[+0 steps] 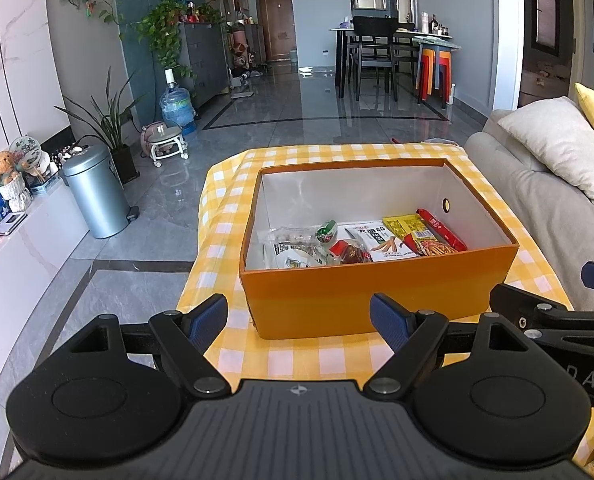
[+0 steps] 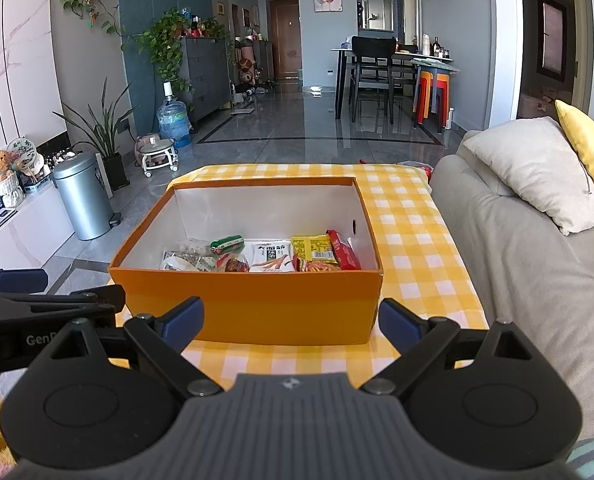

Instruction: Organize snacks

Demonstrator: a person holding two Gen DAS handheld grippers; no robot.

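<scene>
We take the orange box (image 1: 377, 296) as our landmark; it sits open-topped on a table covered with a yellow checked cloth (image 1: 233, 184). Far to the left of the box, on the floor, we see a grey pedal bin (image 1: 95, 196). Our left gripper (image 1: 299, 320) hangs just before the box's near wall, jaws spread wide with nothing between them. Inside the box, along its near side, the snacks lie in a row: a clear packet (image 1: 293, 246) at the left, a small green-wrapped piece (image 1: 326, 232) beside it, a dark red piece (image 1: 351, 254), a white packet with green print (image 1: 379, 240), a yellow packet (image 1: 411, 228), and a red packet (image 1: 443, 230) nearest the right wall. Our right gripper (image 2: 293, 320) also hovers in front of the box's near wall, jaws wide apart and empty. To the right of the box stands a grey sofa (image 2: 517, 260) with a pale cushion (image 2: 537, 172).
</scene>
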